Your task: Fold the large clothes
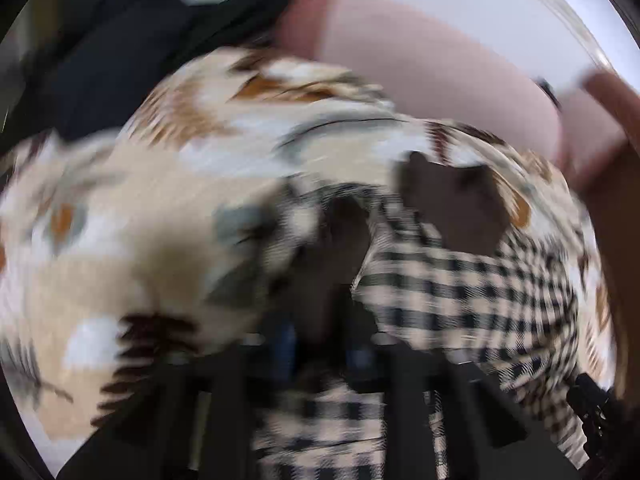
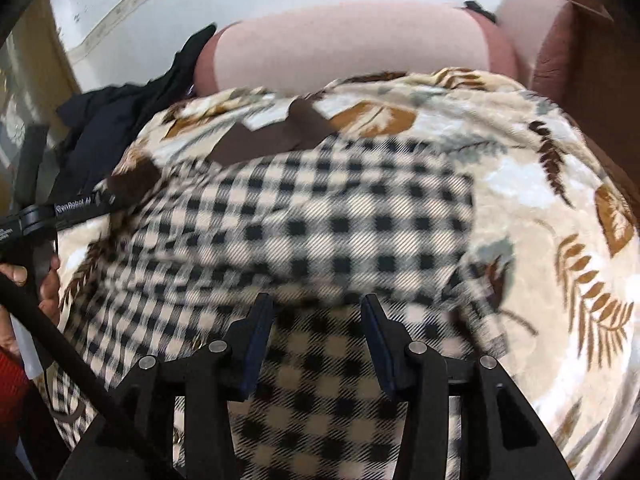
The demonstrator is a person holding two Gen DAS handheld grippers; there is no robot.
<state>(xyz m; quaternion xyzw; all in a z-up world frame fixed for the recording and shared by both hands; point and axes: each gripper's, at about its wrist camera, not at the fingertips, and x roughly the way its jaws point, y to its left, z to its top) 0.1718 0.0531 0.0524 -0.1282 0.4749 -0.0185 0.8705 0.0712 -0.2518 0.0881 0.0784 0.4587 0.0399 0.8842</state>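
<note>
One checked garment (image 2: pixel 320 220), black-and-cream, with brown collar or lining patches at far edge; one leaf-print blanket (image 2: pixel 540 184) beneath; one pink bolster pillow (image 2: pixel 352 48) at far end; one dark garment heap (image 2: pixel 112 120), piece count indeterminate; two grippers: right gripper (image 2: pixel 318 320) with two fingers visible, left gripper (image 1: pixel 320 320) blurred, finger count not resolvable; one hand (image 2: pixel 44 280) at left edge of right wrist view.
</note>
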